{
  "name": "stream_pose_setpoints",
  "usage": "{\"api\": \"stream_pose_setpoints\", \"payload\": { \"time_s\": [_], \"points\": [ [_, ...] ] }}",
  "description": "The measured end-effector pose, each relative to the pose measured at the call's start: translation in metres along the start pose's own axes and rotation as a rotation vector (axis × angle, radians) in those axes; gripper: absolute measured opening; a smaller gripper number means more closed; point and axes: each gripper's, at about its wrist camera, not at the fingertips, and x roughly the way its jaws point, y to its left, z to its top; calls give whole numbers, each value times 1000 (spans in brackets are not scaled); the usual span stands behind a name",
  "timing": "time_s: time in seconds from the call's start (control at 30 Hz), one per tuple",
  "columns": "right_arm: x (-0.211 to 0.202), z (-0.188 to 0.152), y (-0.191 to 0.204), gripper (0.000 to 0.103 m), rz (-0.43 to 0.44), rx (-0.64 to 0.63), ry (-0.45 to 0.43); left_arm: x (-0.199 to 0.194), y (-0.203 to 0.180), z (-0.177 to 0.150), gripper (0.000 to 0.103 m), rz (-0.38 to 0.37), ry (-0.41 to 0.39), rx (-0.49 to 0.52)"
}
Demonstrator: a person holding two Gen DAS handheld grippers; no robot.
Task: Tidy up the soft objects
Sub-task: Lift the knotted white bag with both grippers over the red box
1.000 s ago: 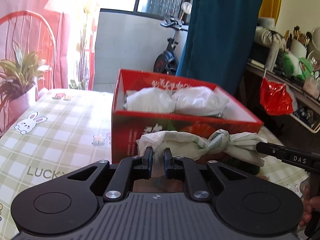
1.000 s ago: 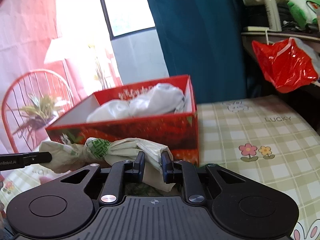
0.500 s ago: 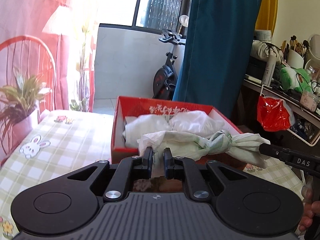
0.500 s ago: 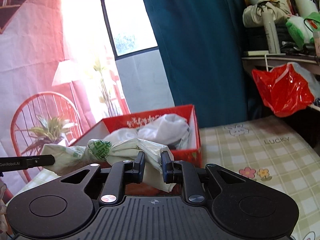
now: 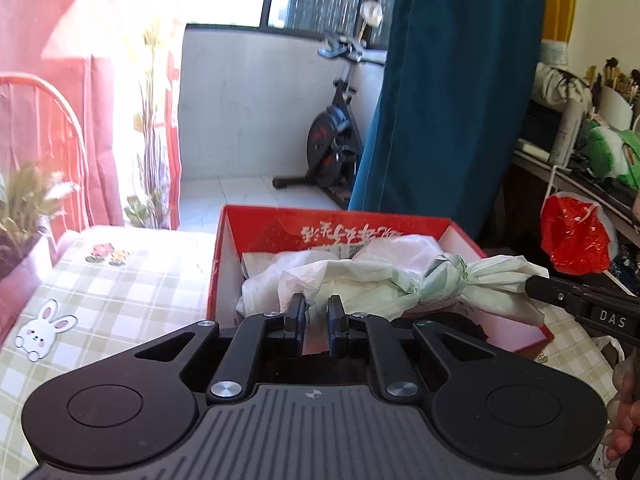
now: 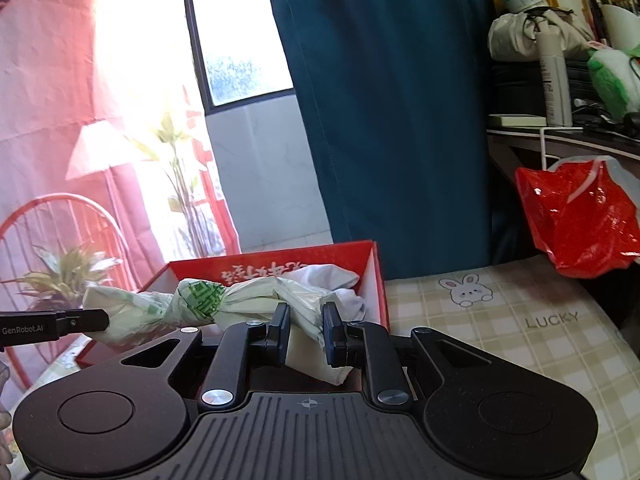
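Note:
A pale green-and-white plastic bag, knotted in the middle, hangs stretched between both grippers above the open red box. My left gripper is shut on one end of it. My right gripper is shut on the other end. The right gripper's tip shows at the right of the left wrist view, and the left gripper's tip at the left of the right wrist view. Crumpled white bags lie inside the box.
The box stands on a table with a green checked cloth printed with bunnies. A potted plant and a red wire chair are at the left. A red plastic bag hangs from a cluttered shelf at the right.
Both grippers rose and moved forward with the bag. It was level with the box's front wall before and now hangs over the box's opening.

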Motion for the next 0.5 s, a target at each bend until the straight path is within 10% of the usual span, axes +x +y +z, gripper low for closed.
{"api": "stream_pose_setpoints", "payload": {
  "time_s": [0.5],
  "points": [
    [91, 5, 10, 16, -99, -60, 204, 67, 13, 4, 14, 37, 194, 1]
  ]
}}
